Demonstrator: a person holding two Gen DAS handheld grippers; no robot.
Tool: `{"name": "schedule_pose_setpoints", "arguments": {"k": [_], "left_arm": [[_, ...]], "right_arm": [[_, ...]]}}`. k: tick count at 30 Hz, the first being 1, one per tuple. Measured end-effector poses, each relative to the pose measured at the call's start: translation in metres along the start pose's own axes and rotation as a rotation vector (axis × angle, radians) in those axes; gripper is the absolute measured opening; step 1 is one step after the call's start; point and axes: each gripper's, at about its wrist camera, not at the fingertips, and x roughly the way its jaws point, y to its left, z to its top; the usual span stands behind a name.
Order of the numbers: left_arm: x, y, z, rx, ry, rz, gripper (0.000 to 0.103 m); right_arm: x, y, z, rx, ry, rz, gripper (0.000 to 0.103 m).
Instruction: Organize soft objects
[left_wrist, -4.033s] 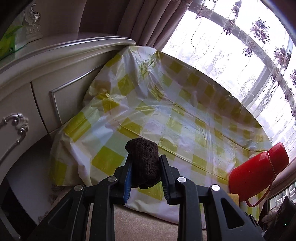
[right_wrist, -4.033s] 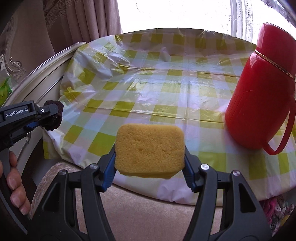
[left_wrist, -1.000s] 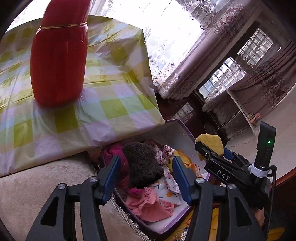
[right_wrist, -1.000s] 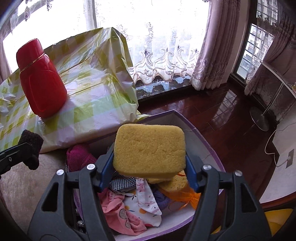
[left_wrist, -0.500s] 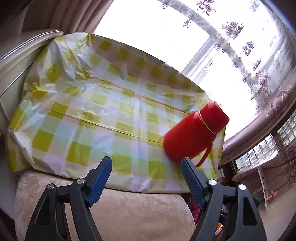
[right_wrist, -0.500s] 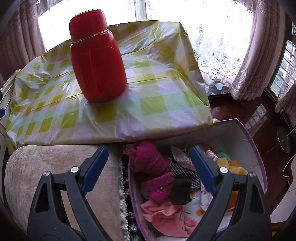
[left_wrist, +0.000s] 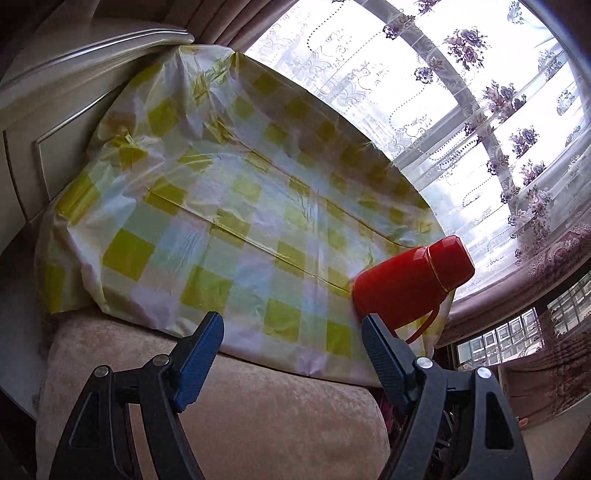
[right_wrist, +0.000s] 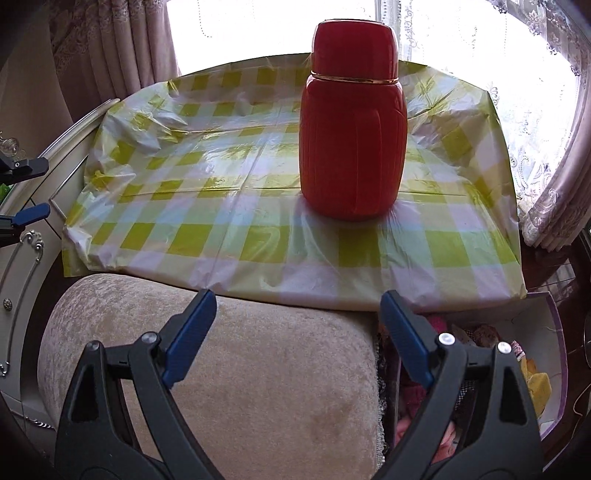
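Hovering over a beige velvety cushioned seat (right_wrist: 229, 369), both hand-held grippers are empty. The left gripper (left_wrist: 291, 347) has its blue-padded fingers (left_wrist: 201, 354) spread wide with nothing between them, having just been opening; the right gripper (right_wrist: 297, 332) likewise stands wide apart and bare, its jaws having just been opening too.

The task's things, a jumble of soft objects (right_wrist: 532, 373) in pink, magenta and yellow cloth and sponge, lie inside a white open box with a purple rim (right_wrist: 554, 325). In the right wrist view that box sits at about four o'clock from the right fingers, low beside the seat and partly hidden behind the right-hand finger. The right gripper is the nearer one (the left wrist view catches only a sliver of dark clutter at its own five o'clock).

Straight ahead at twelve o'clock spreads the counter under a crinkled yellow-and-white checked plastic cloth (right_wrist: 184, 236). Nothing soft shows on it. A glossy red plastic thermos flask (right_wrist: 352, 122) stands upright on it, at one o'clock from the right fingers and two o'clock from the left.

With no soft item visible on the cloth, the sorting looks close to finished; any further pick would mean searching beyond these views.
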Motion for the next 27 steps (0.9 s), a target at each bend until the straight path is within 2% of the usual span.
{"name": "schedule_pose_setpoints", "arguments": {"k": [3,9,16,18,22,27], "left_arm": [[0.012,0.000,-0.008,0.022,0.006,0.048,0.078],[0.045,-0.001,-0.045,0.129,-0.012,0.241,0.078],[0.072,-0.022,-0.085,0.275,0.023,0.284,0.078],[0.078,-0.033,-0.092,0.320,0.031,0.276,0.078],[0.094,-0.070,-0.115,0.414,0.083,0.173,0.078],[0.117,-0.126,-0.160,0.519,0.187,0.032,0.078]], "right_arm": [[0.007,0.004,-0.001,0.006,0.017,0.004,0.092],[0.023,0.007,-0.007,0.047,0.045,-0.017,0.092],[0.037,0.011,-0.016,0.044,0.087,-0.070,0.092],[0.036,0.008,-0.017,0.059,0.085,-0.080,0.092],[0.026,-0.008,-0.026,0.086,0.092,-0.127,0.092],[-0.001,-0.053,-0.051,0.148,0.109,-0.251,0.092]]}}
